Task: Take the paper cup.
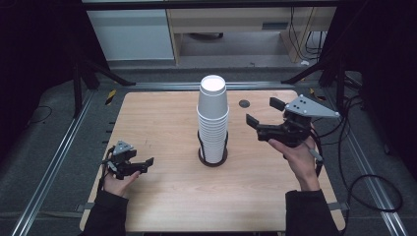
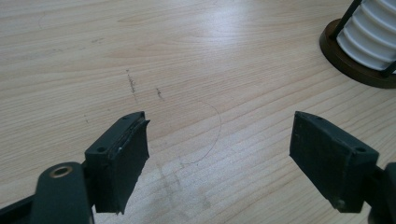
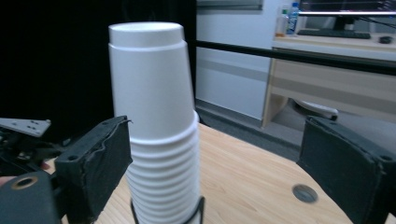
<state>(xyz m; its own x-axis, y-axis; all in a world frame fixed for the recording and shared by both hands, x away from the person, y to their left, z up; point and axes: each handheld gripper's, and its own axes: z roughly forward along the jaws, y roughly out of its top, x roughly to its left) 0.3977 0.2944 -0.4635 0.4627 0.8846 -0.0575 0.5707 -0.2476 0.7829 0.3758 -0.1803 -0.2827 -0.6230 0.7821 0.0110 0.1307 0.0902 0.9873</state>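
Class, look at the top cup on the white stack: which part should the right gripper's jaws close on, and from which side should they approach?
Grip the top cup on its smooth upper wall, above the ribbed rims of the stack. Come in level from the stack's right, where the right gripper already waits open. The cup stands upside down and tapers upward, so it should lift straight off.
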